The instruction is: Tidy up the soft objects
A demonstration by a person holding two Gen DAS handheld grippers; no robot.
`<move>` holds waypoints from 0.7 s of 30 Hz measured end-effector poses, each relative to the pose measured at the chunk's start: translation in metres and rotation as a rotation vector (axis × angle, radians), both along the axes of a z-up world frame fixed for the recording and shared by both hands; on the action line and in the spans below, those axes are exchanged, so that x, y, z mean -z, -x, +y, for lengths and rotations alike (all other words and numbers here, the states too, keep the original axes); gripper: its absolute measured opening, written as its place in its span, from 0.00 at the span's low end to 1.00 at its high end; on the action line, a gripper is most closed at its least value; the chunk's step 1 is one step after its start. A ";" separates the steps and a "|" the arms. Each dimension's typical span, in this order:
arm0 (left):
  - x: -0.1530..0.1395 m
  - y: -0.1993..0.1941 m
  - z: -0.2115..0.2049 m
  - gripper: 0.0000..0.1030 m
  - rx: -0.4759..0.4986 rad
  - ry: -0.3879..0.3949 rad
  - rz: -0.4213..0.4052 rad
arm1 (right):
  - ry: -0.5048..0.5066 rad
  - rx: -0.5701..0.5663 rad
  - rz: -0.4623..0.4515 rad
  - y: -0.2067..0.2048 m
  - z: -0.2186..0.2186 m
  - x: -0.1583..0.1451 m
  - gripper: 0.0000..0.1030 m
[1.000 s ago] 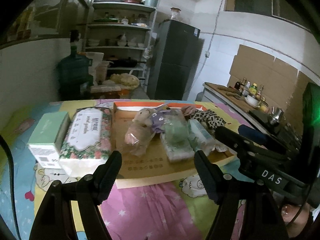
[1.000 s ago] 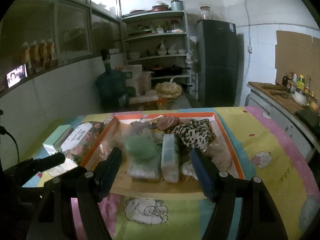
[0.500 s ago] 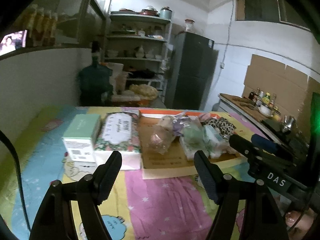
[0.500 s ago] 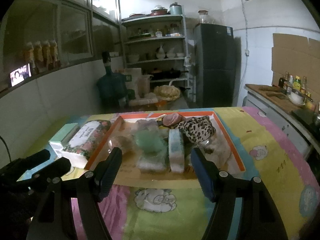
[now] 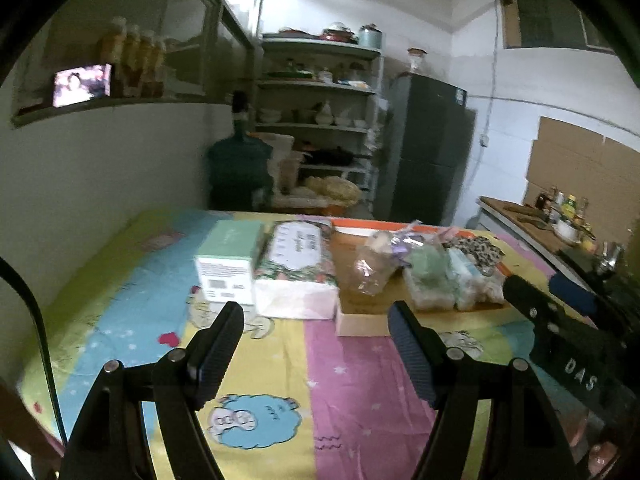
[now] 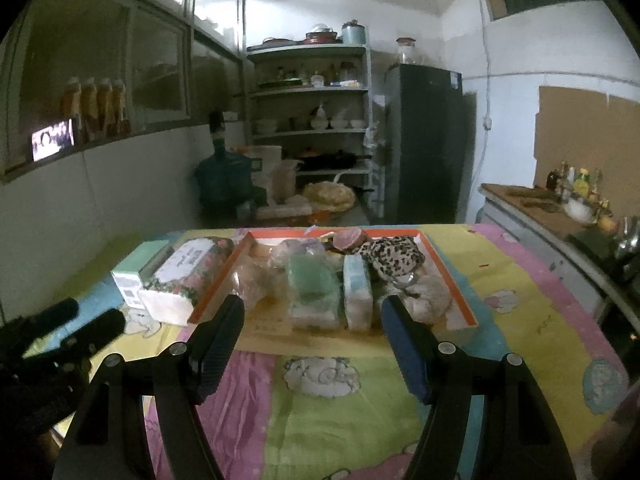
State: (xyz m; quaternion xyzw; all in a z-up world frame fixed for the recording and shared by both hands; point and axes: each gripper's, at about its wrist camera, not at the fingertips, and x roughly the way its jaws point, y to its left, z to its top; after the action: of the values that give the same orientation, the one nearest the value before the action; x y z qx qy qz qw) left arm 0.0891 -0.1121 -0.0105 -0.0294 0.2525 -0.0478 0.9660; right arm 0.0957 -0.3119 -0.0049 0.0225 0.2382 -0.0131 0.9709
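Nearest: left gripper [image 5: 316, 320], jaws apart, nothing between them, held above the tablecloth [image 5: 360, 400] (cartoon print; pink, yellow, blue panels). Right gripper [image 6: 312, 312] is likewise spread w/ no load, above the cloth, pointing at the tray's near edge. In the left wrist view the right gripper body shows at the far right, marked "DAS". In the right wrist view the left gripper's two fingertips show at the lower left.

Next, mid-table: shallow cardboard tray [image 6: 452, 276] w/ orange rim, sitting on the cloth. Contents (soft items, mostly in clear bags), approx. left to right in the right wrist view:
- clear bag w/ pale pinkish item [image 6: 252, 284], near-left corner;
- green soft item in bag [image 6: 310, 280], centre;
- light-blue pack [image 6: 356, 284], standing on edge, touching the green item's right side;
- leopard-print fabric [image 6: 390, 256], behind and right of the blue pack;
- pale bagged item [image 6: 428, 292], near-right corner;
- pink round item [image 6: 350, 238] and a purplish bagged item [image 6: 304, 248], along the back edge.

Just left of the tray, outside it: floral tissue pack [image 5: 294, 268], touching the tray's left wall. Left of that, touching it: mint-green box [image 5: 228, 260] w/ barcode label on the near face.

Far: water jug [image 6: 224, 184] at the wall, open shelf unit [image 6: 312, 120] w/ bowls and pots, dark fridge [image 6: 428, 140], counter [image 6: 528, 204] w/ bottles at right. Small lit screen [image 6: 52, 138] on the left ledge beside amber bottles [image 6: 96, 106].
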 end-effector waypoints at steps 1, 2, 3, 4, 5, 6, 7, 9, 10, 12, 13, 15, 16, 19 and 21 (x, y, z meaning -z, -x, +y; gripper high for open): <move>0.000 0.004 -0.001 0.72 0.004 0.001 -0.004 | 0.006 0.002 0.000 0.002 0.002 0.000 0.71; -0.001 0.006 0.000 0.72 0.007 0.002 -0.006 | 0.009 -0.003 -0.002 0.006 0.005 0.000 0.71; -0.002 0.008 0.000 0.72 0.006 0.001 -0.009 | 0.009 -0.005 -0.003 0.008 0.007 0.000 0.71; -0.003 0.011 0.001 0.72 0.004 -0.005 -0.016 | 0.008 -0.004 -0.004 0.011 0.009 0.001 0.71; -0.004 0.014 0.001 0.72 0.006 -0.008 -0.024 | 0.006 -0.003 -0.006 0.013 0.011 0.001 0.71; -0.005 0.017 0.002 0.72 0.011 -0.006 -0.030 | 0.000 -0.002 -0.009 0.016 0.012 0.002 0.71; -0.007 0.019 0.003 0.72 0.015 -0.004 -0.035 | -0.004 -0.002 -0.011 0.018 0.013 0.002 0.71; -0.010 0.025 0.004 0.72 0.015 -0.005 -0.047 | -0.009 -0.001 -0.017 0.024 0.016 0.002 0.71; -0.011 0.028 0.004 0.72 0.014 -0.006 -0.053 | -0.008 0.000 -0.020 0.027 0.018 0.002 0.71; -0.014 0.032 0.005 0.72 0.015 -0.004 -0.064 | 0.000 0.009 -0.031 0.035 0.022 0.000 0.71; -0.015 0.036 0.006 0.72 0.018 -0.002 -0.070 | 0.004 0.017 -0.039 0.040 0.024 -0.002 0.71; -0.018 0.042 0.008 0.72 0.019 -0.003 -0.082 | 0.005 0.027 -0.051 0.049 0.028 -0.004 0.71; -0.018 0.045 0.009 0.72 0.017 -0.006 -0.086 | 0.002 0.029 -0.057 0.052 0.029 -0.005 0.71; -0.021 0.054 0.012 0.72 0.006 -0.017 -0.098 | -0.010 0.031 -0.064 0.062 0.033 -0.006 0.71; -0.022 0.059 0.017 0.72 -0.001 -0.014 -0.104 | -0.019 0.024 -0.068 0.068 0.036 -0.006 0.71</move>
State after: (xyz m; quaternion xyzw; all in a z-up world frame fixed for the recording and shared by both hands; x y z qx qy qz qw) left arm 0.0297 -0.0954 0.0113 -0.0201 0.2024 -0.0472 0.9780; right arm 0.0279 -0.2761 0.0010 0.0350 0.2051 -0.0215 0.9779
